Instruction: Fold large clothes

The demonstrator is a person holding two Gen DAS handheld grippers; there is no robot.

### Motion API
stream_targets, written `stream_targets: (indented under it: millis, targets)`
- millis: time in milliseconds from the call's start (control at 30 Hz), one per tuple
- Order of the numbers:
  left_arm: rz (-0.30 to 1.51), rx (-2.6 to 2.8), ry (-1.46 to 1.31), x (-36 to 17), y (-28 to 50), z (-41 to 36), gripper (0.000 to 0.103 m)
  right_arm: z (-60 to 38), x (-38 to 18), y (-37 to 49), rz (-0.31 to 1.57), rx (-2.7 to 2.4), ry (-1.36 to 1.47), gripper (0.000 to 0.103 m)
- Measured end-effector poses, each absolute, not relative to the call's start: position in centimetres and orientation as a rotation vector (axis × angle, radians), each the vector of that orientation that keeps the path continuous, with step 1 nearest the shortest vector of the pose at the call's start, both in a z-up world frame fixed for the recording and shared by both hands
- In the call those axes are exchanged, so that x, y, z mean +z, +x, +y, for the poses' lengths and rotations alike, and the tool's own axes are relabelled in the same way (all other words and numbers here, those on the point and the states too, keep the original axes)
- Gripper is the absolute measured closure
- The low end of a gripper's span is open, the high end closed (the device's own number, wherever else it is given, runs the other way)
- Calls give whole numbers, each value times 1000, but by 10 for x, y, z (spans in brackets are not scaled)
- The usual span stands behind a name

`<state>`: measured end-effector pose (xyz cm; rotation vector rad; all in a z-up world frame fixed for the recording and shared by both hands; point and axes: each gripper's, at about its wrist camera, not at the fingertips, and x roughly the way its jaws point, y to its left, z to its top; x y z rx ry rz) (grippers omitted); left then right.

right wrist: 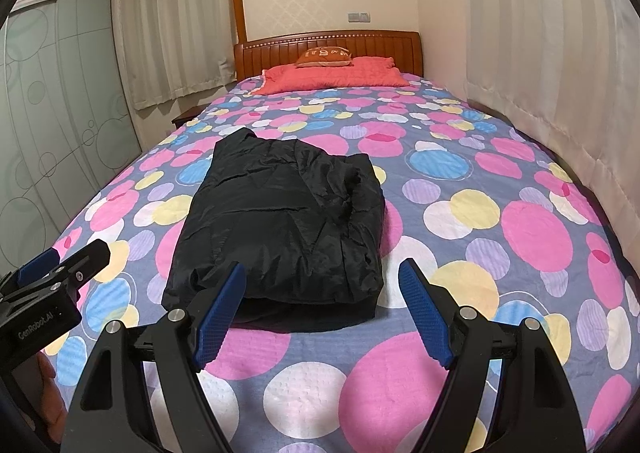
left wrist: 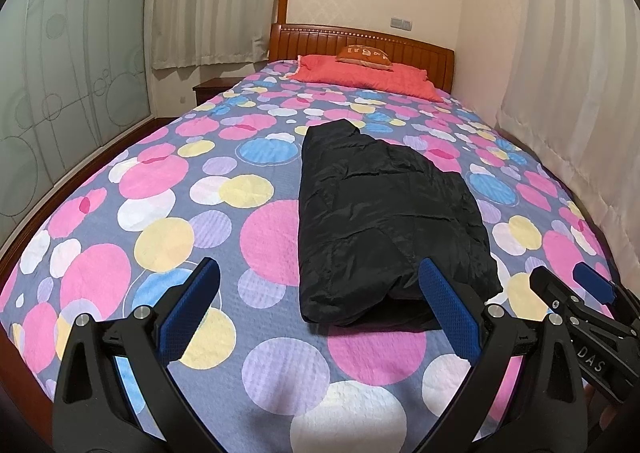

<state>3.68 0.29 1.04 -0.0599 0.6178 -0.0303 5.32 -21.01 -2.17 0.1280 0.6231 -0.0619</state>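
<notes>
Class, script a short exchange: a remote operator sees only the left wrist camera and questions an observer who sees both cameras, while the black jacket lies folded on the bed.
Operator: I see only a sliver of the right gripper. Is it open?
Observer: Yes. The right gripper has its jaws wide apart, with nothing between the blue pads.
Operator: Where is it aimed?
Observer: At the near right end of the folded black shiny jacket, which lies on the circle-patterned bedcover.
Operator: What is above the frosted sliding doors?
</notes>
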Motion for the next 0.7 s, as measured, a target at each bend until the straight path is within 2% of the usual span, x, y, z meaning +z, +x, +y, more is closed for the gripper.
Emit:
stream_targets:
  millis: [700]
  targets:
    - [604, -22, -71, 14, 35, -2, 4, -204, -17, 54, 613, -57, 122, 25]
